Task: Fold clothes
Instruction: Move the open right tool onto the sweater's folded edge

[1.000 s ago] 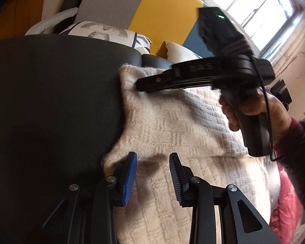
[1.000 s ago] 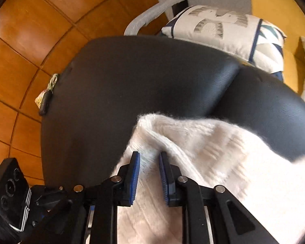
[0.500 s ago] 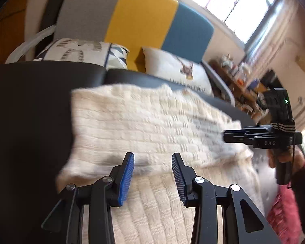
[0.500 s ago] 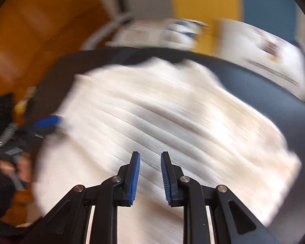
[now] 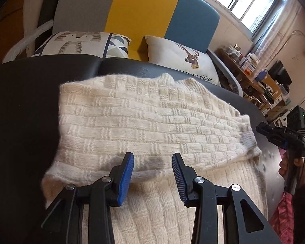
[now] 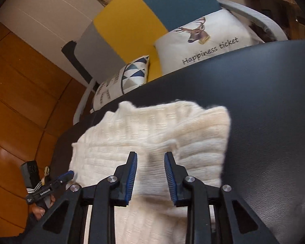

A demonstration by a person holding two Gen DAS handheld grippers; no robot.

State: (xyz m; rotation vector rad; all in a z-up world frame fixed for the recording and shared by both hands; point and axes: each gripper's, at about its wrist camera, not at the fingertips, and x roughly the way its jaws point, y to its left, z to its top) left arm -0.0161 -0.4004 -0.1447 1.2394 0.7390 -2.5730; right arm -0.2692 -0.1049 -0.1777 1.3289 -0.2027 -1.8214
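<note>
A cream knitted sweater (image 5: 152, 122) lies on a black leather surface (image 5: 20, 111), with one part folded across its upper end into a flat band. My left gripper (image 5: 152, 160) hovers open over the near edge of that band, nothing between its blue pads. In the right wrist view the sweater (image 6: 152, 138) shows from its other side. My right gripper (image 6: 150, 158) stands open above the fold, holding nothing. The left wrist view shows the right gripper (image 5: 274, 134) off the sweater's right end, held by a hand (image 5: 284, 164). The left gripper (image 6: 68, 174) appears at the sweater's far left edge.
Behind the black surface stands a grey, yellow and blue seat back (image 5: 136, 14) with a patterned cushion (image 5: 81, 44) and a deer cushion (image 5: 181, 61). A cluttered desk (image 5: 254, 71) sits at the right below a window. Wooden panelling (image 6: 16, 101) runs along the left.
The right gripper swung away from the fold's left corner to the sweater's right end. The folded part now lies flat across the sweater. The left gripper stayed open at the near edge.
</note>
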